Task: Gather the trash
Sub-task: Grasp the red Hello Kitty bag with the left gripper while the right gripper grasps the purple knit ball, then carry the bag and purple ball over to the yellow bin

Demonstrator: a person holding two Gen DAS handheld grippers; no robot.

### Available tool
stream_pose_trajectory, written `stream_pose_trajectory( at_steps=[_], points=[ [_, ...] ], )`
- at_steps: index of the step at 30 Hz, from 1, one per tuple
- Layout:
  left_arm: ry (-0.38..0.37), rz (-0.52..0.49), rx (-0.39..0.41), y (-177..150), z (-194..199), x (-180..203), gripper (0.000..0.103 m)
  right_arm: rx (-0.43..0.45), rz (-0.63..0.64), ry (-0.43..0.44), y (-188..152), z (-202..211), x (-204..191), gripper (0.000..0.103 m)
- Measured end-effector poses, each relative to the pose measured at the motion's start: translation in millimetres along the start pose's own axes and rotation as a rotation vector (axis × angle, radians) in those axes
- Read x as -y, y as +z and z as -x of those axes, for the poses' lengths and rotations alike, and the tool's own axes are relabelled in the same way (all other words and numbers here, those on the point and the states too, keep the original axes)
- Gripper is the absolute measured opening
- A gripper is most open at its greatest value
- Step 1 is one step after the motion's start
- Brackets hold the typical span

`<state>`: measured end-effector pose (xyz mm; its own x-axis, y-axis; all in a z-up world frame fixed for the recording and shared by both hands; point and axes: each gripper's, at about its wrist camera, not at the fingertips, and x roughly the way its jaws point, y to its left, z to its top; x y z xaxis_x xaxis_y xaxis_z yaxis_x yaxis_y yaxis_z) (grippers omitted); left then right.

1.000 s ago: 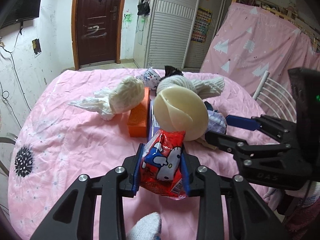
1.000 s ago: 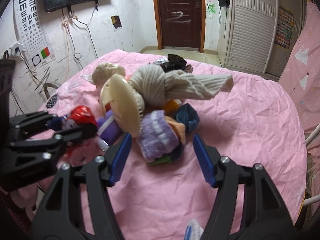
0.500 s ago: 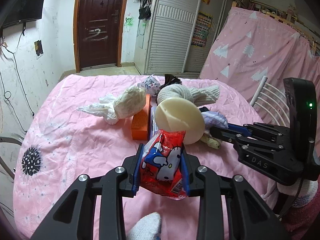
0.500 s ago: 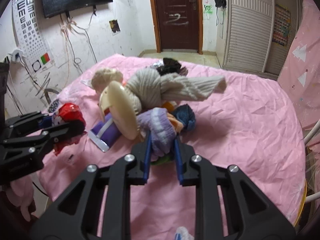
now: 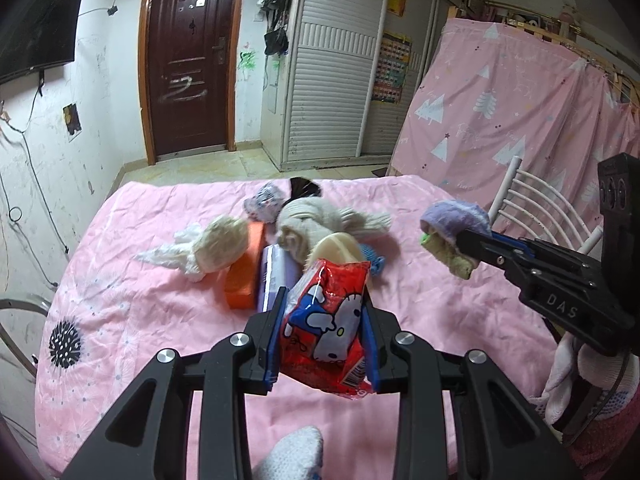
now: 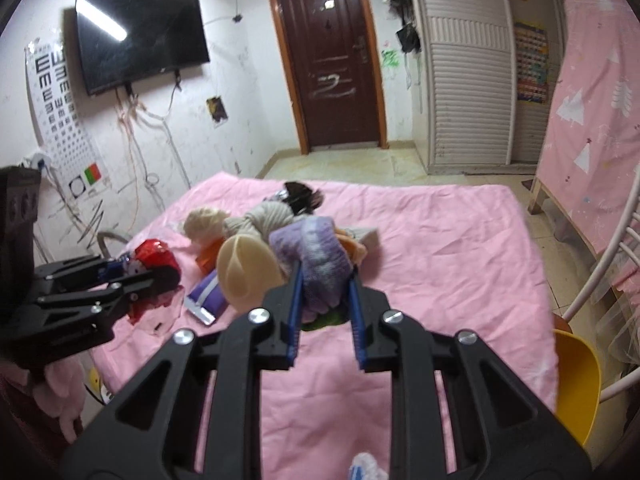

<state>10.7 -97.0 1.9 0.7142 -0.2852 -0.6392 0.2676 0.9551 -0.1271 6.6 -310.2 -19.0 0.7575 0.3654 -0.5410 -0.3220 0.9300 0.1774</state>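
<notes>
We're gripping the red wrapper point(image 5: 326, 326) in left tongs point(image 5: 323, 334), purple sock bundle point(image 6: 320, 264) in right tongs point(image 6: 325, 314), pile point(image 5: 256, 248) still waiting.

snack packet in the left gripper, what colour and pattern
Red snack packet with a white cartoon cat and blue patches, clearest in the left wrist view.

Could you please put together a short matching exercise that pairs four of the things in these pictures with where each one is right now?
Things:
1. red snack packet
2. purple sock bundle
3. orange box
4. black screen

Places:
A. lying on the pink bedsheet
B. mounted on the wall
C. clamped in the left gripper
D. clamped in the right gripper

Pairs: 1-C, 2-D, 3-A, 4-B
</notes>
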Motion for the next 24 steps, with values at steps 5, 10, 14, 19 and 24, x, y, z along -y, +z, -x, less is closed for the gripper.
stream_pose_trajectory(
  at_steps=[5,10,14,19,24],
  points=[
    [-0.018,-0.024,0.013,9,0,23,0.023,0.049,-0.05,-0.029,-3,20,28,0.02],
    [-0.032,-0.058,0.015,16,-3,48,0.023,0.083,-0.105,-0.064,-9,37,58,0.02],
    [-0.049,-0.089,0.012,20,-8,73,0.023,0.099,-0.139,-0.09,-15,46,78,0.02],
    [-0.089,-0.124,0.003,25,-18,105,0.023,0.116,-0.183,-0.132,-23,60,106,0.02],
    [-0.139,-0.159,0.006,33,-25,137,0.023,0.129,-0.23,-0.176,-34,74,130,0.02]
  ],
)
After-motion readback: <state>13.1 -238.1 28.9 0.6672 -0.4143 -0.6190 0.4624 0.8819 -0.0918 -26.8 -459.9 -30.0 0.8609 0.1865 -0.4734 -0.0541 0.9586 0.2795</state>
